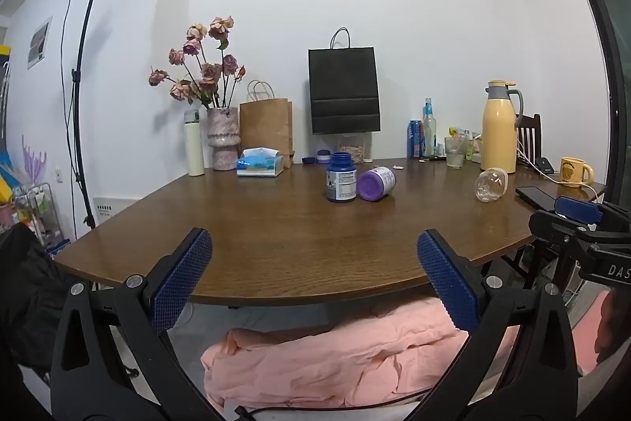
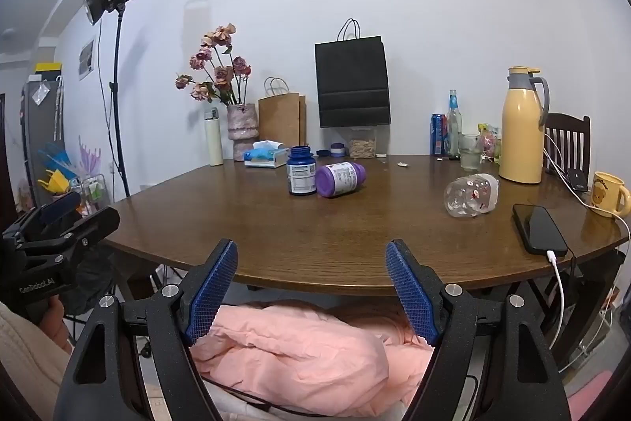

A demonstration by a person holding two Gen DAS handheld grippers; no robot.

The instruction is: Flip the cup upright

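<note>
Both claws hung released before the table's (image 2: 355, 255) near edge, left (image 1: 313, 277) and right (image 2: 311, 287) gripping nothing; the clear cup (image 2: 471, 194) lay on its side toward the right edge, near a phone (image 2: 538, 227), beside a yellow jug (image 2: 520, 133).

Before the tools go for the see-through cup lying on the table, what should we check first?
1. Clear cup found, lying on its side: ok.
2. Right tool open and empty: ok.
3. Left tool open and empty: ok.
4. Either tool near the cup: not ok, both hang at the table's near edge.
5. Room around the cup: ok, though the black phone lies close beside it.
6. Which end is the cup's mouth: cannot tell.
</note>
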